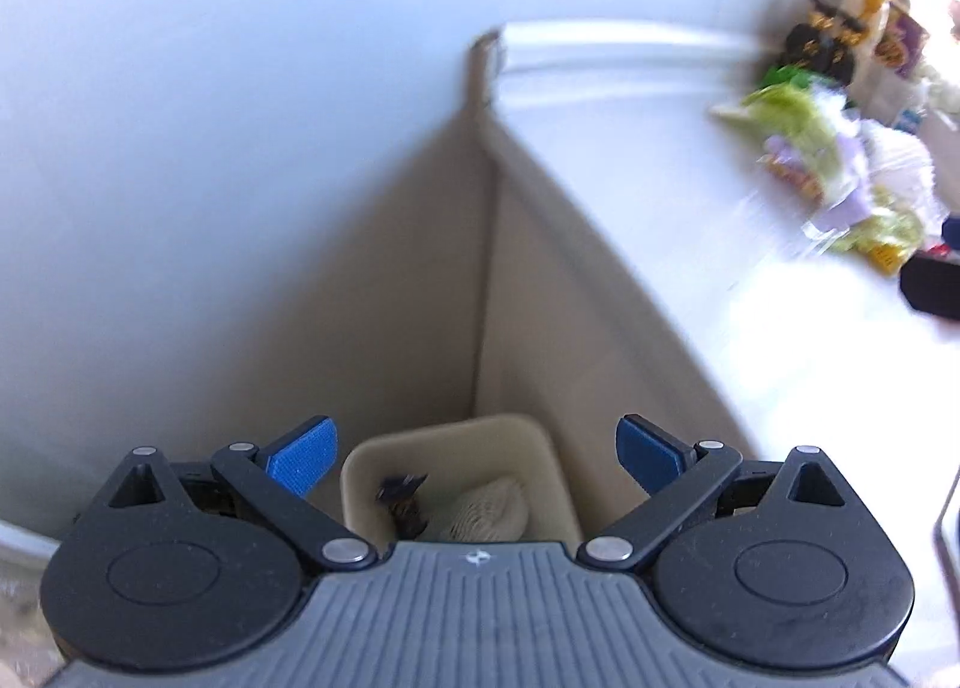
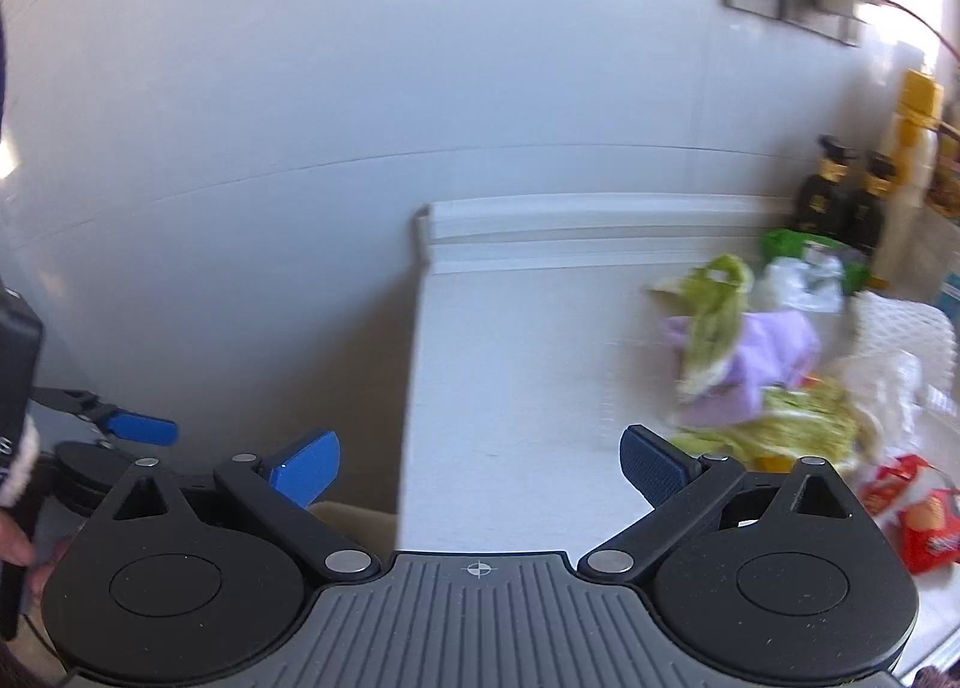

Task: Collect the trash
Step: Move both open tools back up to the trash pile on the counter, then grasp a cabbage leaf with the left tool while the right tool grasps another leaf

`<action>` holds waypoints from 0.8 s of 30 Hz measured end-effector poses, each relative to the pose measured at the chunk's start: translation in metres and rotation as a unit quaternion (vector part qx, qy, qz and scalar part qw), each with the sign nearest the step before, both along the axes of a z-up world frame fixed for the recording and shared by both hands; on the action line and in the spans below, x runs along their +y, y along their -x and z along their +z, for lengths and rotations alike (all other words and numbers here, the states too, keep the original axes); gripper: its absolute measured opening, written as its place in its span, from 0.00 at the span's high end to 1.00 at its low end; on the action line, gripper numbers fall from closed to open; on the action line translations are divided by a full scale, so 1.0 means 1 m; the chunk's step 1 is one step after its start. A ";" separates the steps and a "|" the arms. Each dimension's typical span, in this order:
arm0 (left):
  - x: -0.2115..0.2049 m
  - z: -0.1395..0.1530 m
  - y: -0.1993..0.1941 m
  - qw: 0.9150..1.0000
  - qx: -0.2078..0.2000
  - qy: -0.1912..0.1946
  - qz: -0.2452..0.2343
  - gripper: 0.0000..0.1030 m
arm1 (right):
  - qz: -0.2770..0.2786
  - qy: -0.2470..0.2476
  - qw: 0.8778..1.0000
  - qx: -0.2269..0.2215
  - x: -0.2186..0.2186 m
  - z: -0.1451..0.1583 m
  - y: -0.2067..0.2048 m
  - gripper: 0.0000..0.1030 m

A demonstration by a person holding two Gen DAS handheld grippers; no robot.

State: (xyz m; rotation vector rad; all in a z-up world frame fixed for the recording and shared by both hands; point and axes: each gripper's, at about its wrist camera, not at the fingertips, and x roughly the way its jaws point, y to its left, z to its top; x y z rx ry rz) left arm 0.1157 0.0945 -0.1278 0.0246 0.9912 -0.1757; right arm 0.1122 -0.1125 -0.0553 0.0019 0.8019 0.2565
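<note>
Left wrist view looks steeply down into a beige bin (image 1: 528, 448) standing on the floor in the corner between the wall (image 1: 180, 148) and the side of the white surface (image 1: 630, 148). Inside the bin lie a pale netted wrapper (image 1: 486, 514) and a small dark scrap (image 1: 403, 499) beside it. The left gripper (image 1: 477, 451) hangs above the bin mouth with its jaws wide apart and nothing between them.

Right wrist view shows the right gripper (image 2: 480, 469), jaws likewise spread and empty, angled down over the surface's near left edge. The remaining trash sits on the surface, to the right of the bin and well apart from it: a heap of green leaves and lilac wrappers (image 2: 744, 352), clear plastic (image 2: 804, 274) behind it, white netting (image 2: 900, 328) further right, and red snack packets (image 2: 918, 514) nearest the camera. Two dark bottles (image 2: 840, 196) stand behind the heap against the wall; I judge they are not trash.

Both views are smeared, so finer detail of the heap cannot be read.

Judgement: the step in hand is reaching for the next item. To do it well, bring the right gripper over the heap's near edge, jaws kept wide, and close on one loose piece, a packet or leaf bundle, rather than raking the pile. Keep clear of the bottles. The left gripper, also visible at the left edge of the right view beside the person's hand (image 2: 15, 538), is best kept near the bin.
</note>
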 end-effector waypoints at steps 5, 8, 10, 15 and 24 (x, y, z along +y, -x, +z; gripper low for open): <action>-0.024 0.019 -0.011 0.999 -0.026 0.004 -0.031 0.03 | -0.048 -0.005 0.999 -0.004 -0.041 -0.005 0.006 0.02; -0.043 0.028 -0.018 0.997 -0.044 0.005 -0.059 0.03 | -0.074 -0.007 0.997 -0.008 -0.069 -0.007 0.011 0.02; -0.058 0.035 -0.023 0.995 -0.055 0.005 -0.082 0.03 | -0.087 -0.006 0.996 -0.013 -0.085 -0.008 0.013 0.02; -0.096 0.050 -0.037 0.986 -0.083 0.006 -0.142 0.04 | -0.113 -0.001 0.993 -0.023 -0.116 -0.011 0.009 0.02; -0.157 0.054 -0.072 0.974 -0.088 0.034 -0.205 0.19 | -0.129 0.005 0.991 -0.031 -0.154 -0.026 -0.006 0.02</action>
